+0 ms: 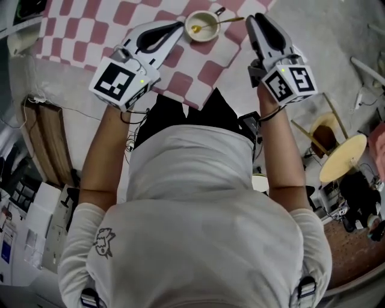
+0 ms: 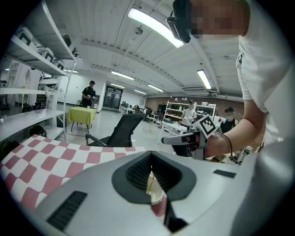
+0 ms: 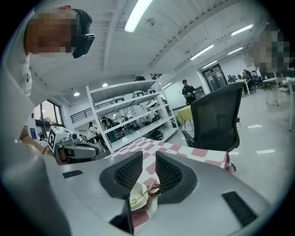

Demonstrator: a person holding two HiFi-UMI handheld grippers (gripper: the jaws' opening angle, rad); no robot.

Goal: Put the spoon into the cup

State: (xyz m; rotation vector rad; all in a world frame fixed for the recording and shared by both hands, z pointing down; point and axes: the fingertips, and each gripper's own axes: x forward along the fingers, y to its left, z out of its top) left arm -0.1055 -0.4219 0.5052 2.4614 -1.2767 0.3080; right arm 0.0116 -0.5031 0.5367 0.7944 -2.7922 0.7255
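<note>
Cream cup (image 1: 207, 34), one, holding one spoon (image 1: 218, 23), left gripper (image 1: 180, 25) fingers (image 2: 136, 173) closed, empty, right gripper (image 1: 255, 18) fingers parted, gripper views half-hide cup.

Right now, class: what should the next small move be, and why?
Probably just draw the left gripper and right gripper back: the spoon already lies in the cup, handle over the rim, and neither gripper holds anything, left shut, right open.

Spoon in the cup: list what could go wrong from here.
The spoon has its handle jutting over the rim of the cup towards the open right gripper, close by; a brush could flip it out or tip the cup. The checked cloth could slide under the cup if snagged.
</note>
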